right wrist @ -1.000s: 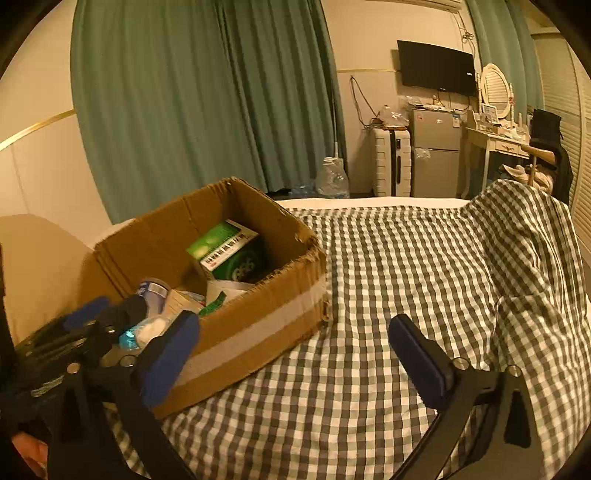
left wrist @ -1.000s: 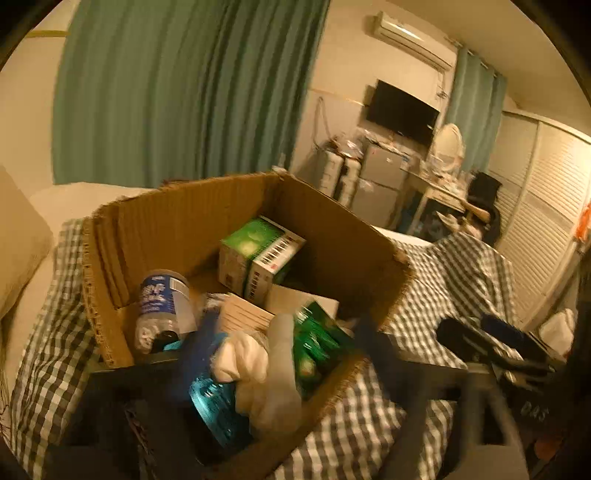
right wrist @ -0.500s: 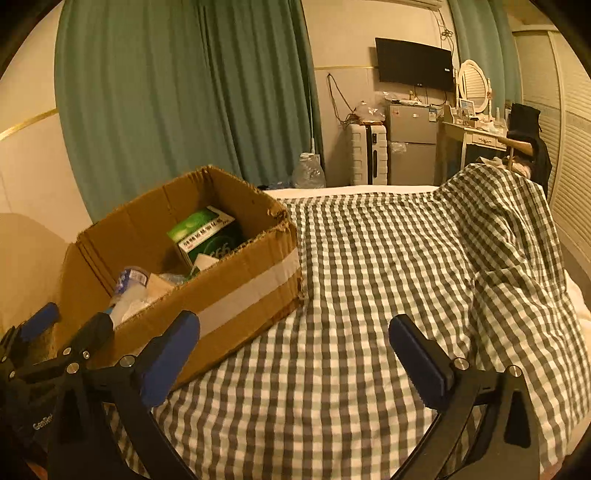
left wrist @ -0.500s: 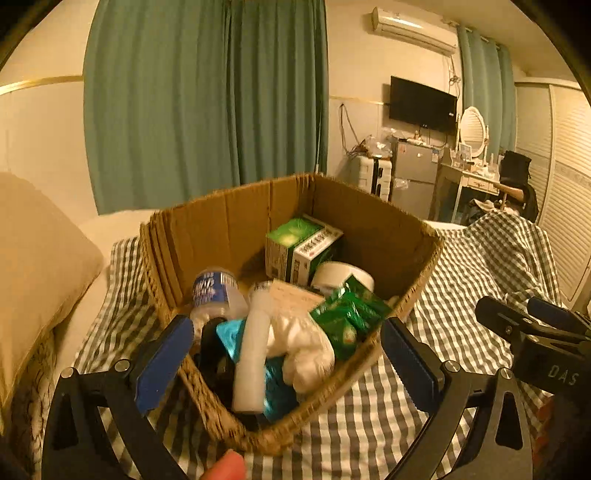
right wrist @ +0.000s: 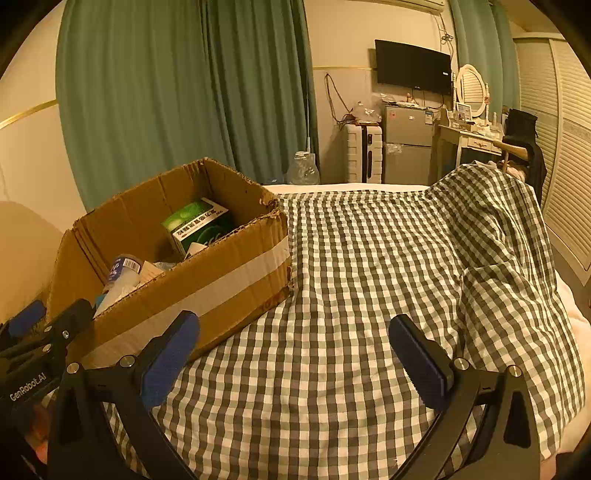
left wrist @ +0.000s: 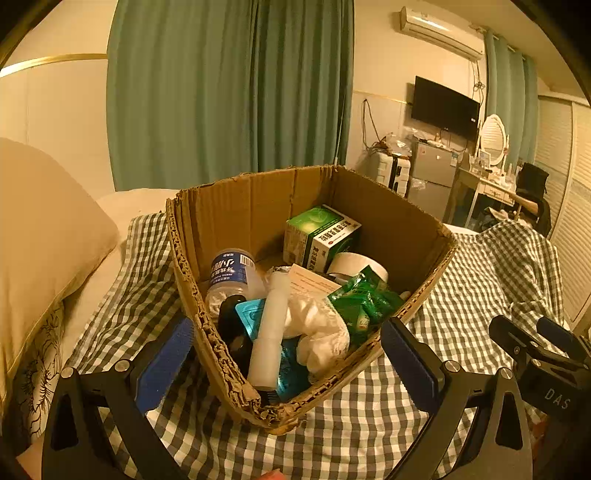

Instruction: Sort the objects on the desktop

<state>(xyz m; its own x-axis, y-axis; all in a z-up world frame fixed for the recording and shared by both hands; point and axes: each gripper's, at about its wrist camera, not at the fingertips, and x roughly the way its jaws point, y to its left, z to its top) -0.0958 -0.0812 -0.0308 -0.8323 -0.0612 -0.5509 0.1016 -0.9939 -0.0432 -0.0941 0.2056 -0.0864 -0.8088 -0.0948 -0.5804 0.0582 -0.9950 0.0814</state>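
A cardboard box (left wrist: 258,206) sat on a checked cloth (right wrist: 369,266) spread over a bed, and it was crowded with small things. A green and white carton (left wrist: 319,236) stood toward the far side, with a roll of white tape (left wrist: 354,264) just beside it. A plastic bottle with a blue label (left wrist: 231,275) lay against the left wall, its dark cap end pointing toward the near corner. A white tube (left wrist: 269,325) lay slanted across the middle, resting on a teal packet (left wrist: 253,315) and touching a crumpled white cloth (left wrist: 321,332). A green foil packet (left wrist: 364,302) leaned near the right wall, and a pale paper card (left wrist: 314,282) showed between it and the tube. The left gripper (left wrist: 286,360) hung in front of the box's near corner with its two blue-padded fingers (left wrist: 164,363) spread wide to either side of that corner, holding nothing. The right gripper (right wrist: 291,360) hovered over the bare checked cloth to the right of the box, its fingers (right wrist: 417,360) likewise wide apart and empty; a strip of pale tape ran along the box's long side in that view. A cream pillow (left wrist: 40,236) lay to the left of the box. Behind the bed hung green curtains (left wrist: 229,88), and farther off stood a wall television (left wrist: 445,107), a small grey fridge (right wrist: 408,142), a dressing table with an oval mirror (right wrist: 471,90) and an air conditioner (left wrist: 439,33) high on the wall.
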